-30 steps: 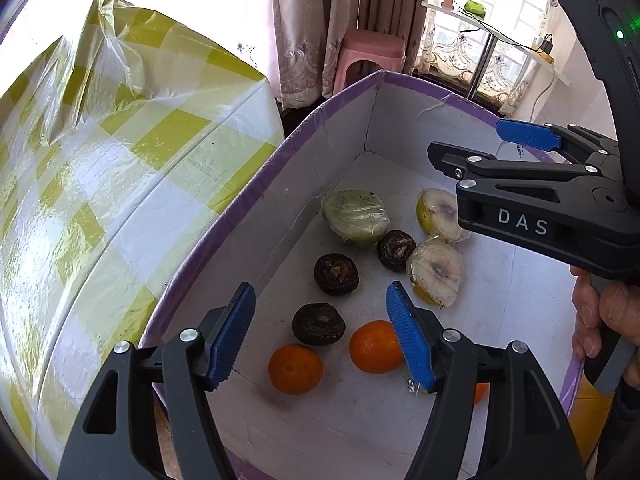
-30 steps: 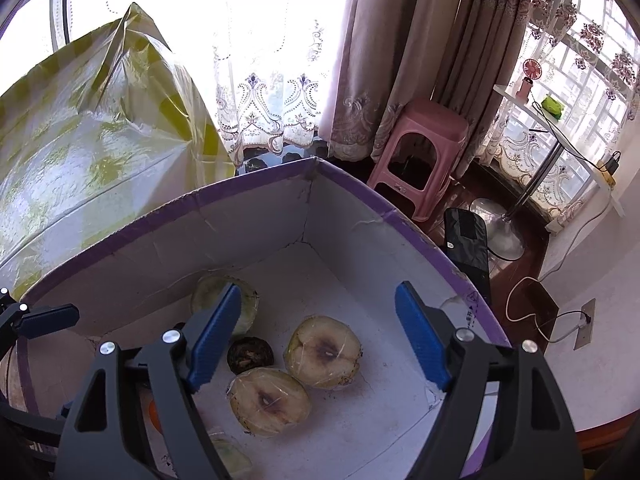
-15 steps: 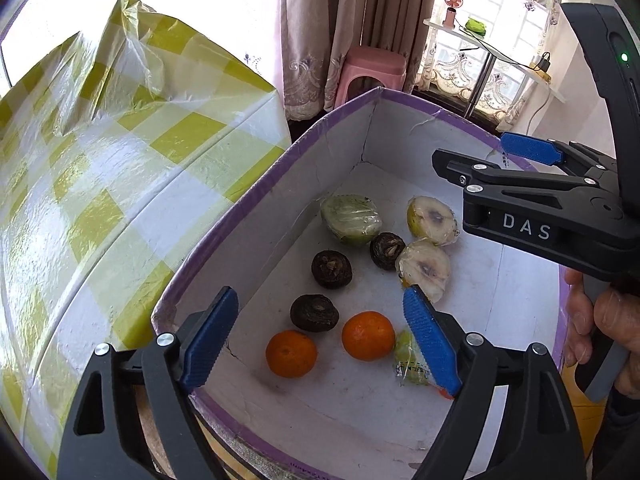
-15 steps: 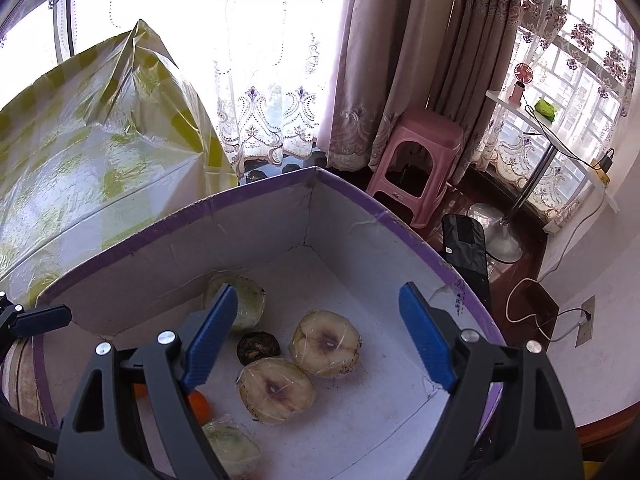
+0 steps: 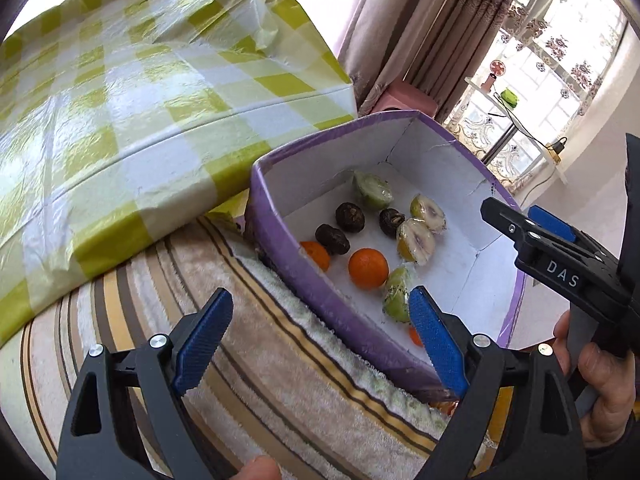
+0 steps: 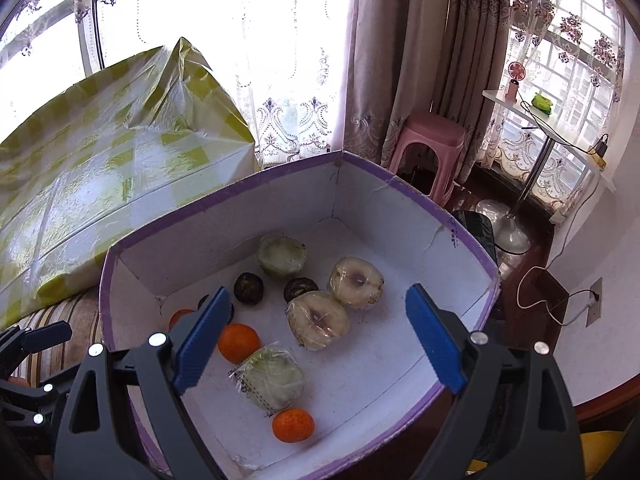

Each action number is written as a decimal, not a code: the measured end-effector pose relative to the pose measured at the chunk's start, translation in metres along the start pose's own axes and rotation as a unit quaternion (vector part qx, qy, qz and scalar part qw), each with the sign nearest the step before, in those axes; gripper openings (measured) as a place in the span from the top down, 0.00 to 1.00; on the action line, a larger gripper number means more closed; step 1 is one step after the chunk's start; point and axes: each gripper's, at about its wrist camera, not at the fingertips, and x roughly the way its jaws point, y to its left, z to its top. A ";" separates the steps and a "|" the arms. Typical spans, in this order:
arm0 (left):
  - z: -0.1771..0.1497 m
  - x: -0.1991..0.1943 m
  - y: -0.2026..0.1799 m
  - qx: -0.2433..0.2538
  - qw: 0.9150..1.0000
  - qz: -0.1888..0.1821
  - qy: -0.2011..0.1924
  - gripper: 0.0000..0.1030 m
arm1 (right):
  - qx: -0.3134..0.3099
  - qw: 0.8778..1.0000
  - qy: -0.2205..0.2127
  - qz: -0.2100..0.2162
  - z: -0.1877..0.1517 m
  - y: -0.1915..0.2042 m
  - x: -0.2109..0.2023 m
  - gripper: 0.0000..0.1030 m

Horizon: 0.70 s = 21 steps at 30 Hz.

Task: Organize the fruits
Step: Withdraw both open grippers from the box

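A purple box [image 5: 280, 248] with a white inside holds the fruit. In it lie oranges [image 5: 368, 268], dark wrinkled round fruits [image 5: 350, 217] and film-wrapped cut halves [image 6: 318, 319], some pale, some green [image 6: 272, 378]. My left gripper [image 5: 320, 294] hangs over the striped cloth just before the box's near wall. Its jaws are opening and nothing is between them. My right gripper [image 6: 318, 291] hovers above the box [image 6: 400, 184]. Its jaws are opening too, with nothing between them. An orange [image 6: 293, 425] lies at the near corner.
A bulky thing under yellow-checked plastic [image 5: 140, 120] stands left of the box. The box rests on a striped towel [image 5: 300, 380]. Beyond are curtains, a pink stool [image 6: 432, 140] and a small side table [image 6: 540, 116]. A hand [image 5: 600, 392] holds the right gripper.
Both grippers have drawn back and risen from inside the box, and their jaws have widened. The left view now shows the striped towel in front of the box.
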 end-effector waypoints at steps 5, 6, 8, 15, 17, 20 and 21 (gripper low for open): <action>-0.022 -0.014 -0.002 -0.006 1.000 0.020 -0.021 0.16 | -0.002 1.000 0.007 -0.011 -0.027 0.000 -0.025 0.14; -0.025 -0.015 -0.002 -0.005 0.999 0.022 -0.023 0.16 | -0.003 1.000 0.007 -0.013 -0.032 -0.001 -0.029 0.13; -0.028 -0.016 -0.001 -0.010 0.999 0.018 -0.028 0.16 | -0.001 1.000 0.009 -0.015 -0.037 -0.003 -0.033 0.13; -0.028 -0.020 0.011 -0.042 0.998 -0.022 -0.044 0.12 | -0.003 1.000 0.013 -0.012 -0.039 0.001 -0.030 0.13; -0.027 -0.018 0.008 -0.037 0.998 -0.032 -0.041 0.04 | -0.003 1.000 0.011 -0.011 -0.038 0.002 -0.030 0.14; -0.027 -0.015 0.003 -0.028 0.999 -0.019 -0.032 0.04 | 0.002 1.000 0.010 -0.006 -0.036 0.002 -0.029 0.13; -0.027 -0.014 0.003 -0.028 0.999 -0.018 -0.031 0.04 | 0.002 1.000 0.009 -0.006 -0.036 0.002 -0.029 0.14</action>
